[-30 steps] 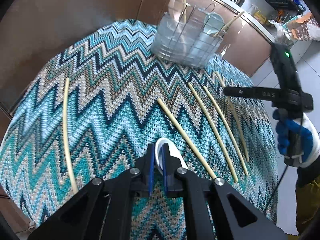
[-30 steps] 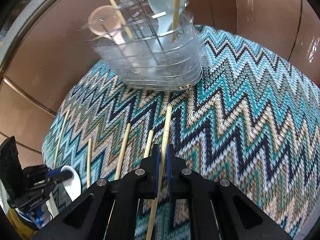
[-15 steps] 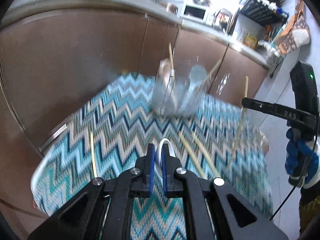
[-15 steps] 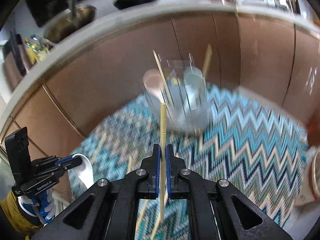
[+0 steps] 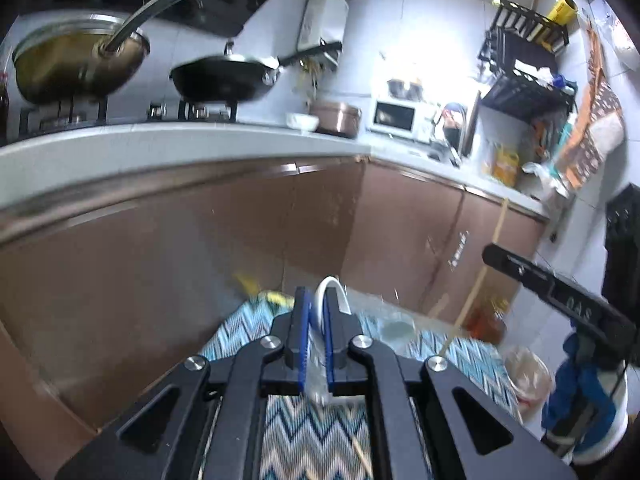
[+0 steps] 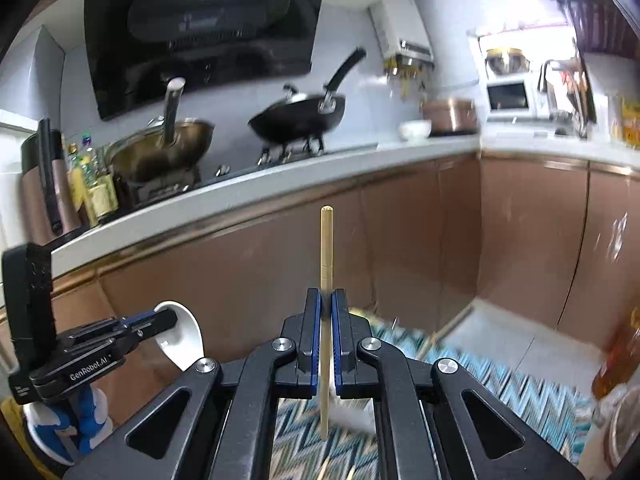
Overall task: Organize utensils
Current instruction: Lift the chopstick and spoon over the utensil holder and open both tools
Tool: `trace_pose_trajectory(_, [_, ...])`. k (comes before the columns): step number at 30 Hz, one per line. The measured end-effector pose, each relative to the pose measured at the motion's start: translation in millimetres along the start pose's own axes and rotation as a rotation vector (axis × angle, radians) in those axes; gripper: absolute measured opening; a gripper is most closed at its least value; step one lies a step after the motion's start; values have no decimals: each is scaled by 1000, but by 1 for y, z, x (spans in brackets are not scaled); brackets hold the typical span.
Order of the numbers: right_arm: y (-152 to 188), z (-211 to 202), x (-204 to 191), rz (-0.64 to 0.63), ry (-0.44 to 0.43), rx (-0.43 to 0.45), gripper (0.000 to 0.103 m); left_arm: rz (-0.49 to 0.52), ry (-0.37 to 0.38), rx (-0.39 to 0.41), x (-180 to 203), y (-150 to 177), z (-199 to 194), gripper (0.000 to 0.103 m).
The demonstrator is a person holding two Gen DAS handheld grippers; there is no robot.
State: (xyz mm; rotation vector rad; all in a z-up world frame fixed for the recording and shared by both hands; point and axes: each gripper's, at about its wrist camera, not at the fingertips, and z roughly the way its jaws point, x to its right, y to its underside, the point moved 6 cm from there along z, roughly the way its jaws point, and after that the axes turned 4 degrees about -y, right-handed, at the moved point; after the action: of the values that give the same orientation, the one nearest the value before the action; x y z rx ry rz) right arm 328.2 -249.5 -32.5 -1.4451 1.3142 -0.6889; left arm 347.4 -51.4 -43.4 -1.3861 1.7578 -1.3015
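Utensils: 1 white spoon (image 5: 329, 294) clamped in left gripper (image 5: 316, 316), 1 chopstick (image 6: 326, 248) clamped upright in right gripper (image 6: 326, 312), both raised above patterned mat (image 5: 316, 436). Carry step; next, probably lowering into holder, out of view.

Zigzag cloth (image 5: 312, 436) covers table; chopstick (image 5: 362, 456) on it.

One spoon (image 6: 182, 336), one held chopstick (image 6: 326, 264)

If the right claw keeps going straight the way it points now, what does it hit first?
Probably the brown cabinet fronts under the counter. The right claw, shut on a chopstick, points straight at them with nothing visible between; depth is unclear.
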Motion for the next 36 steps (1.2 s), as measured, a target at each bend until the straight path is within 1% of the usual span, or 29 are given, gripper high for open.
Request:
trace_pose_trajectory(3, [-10, 16, 8, -7, 28, 36, 5, 15, -57, 30, 7, -12, 27, 6])
trace_pose_trajectory(4, [-12, 23, 11, -20, 47, 44, 5, 25, -84, 39, 9, -14, 38, 6])
trace_pose_trajectory(6, [-10, 36, 20, -16, 59, 49, 5, 39, -118, 44, 15, -14, 54, 6])
trace_pose_trajectory(11, [6, 68, 43, -10, 109, 45, 5, 100, -201, 45, 32, 5, 97, 6])
trace_pose_trajectory(17, [39, 88, 53, -20, 132, 7, 6, 126, -228, 25, 41, 37, 129, 6])
trace_pose_trajectory(19, [49, 90, 54, -27, 138, -5, 6, 124, -219, 7, 42, 45, 136, 6])
trace_pose_trajectory(20, [54, 91, 55, -29, 144, -12, 7, 118, -206, 1, 43, 49, 138, 9])
trace_pose_trajectory(21, [57, 91, 56, -27, 145, -20, 11, 112, -195, -1, 42, 51, 138, 9])
trace_pose_trajectory(22, [60, 90, 56, -22, 144, -24, 18, 107, -186, -4, 42, 52, 137, 9])
trace_pose_trajectory(23, [62, 89, 57, -17, 146, -24, 23, 100, -172, -10, 42, 53, 136, 10])
trace_pose_trajectory(24, [62, 85, 57, -12, 148, -19, 31, 91, -155, -16, 42, 53, 134, 10])
trace_pose_trajectory(25, [62, 82, 57, -6, 149, -13, 33, 86, -144, -20, 43, 52, 133, 10])
trace_pose_trajectory(28, [58, 68, 56, 7, 158, 1, 34, 81, -136, -8, 43, 46, 122, 17])
trace_pose_trajectory(30, [55, 55, 54, 15, 161, 14, 34, 70, -128, 11, 43, 40, 108, 25])
trace_pose_trajectory(32, [52, 44, 52, 19, 167, 24, 35, 61, -120, 26, 41, 35, 93, 29])
trace_pose_trajectory(36, [49, 16, 48, 41, 175, 34, 35, 52, -113, 49, 38, 26, 63, 31])
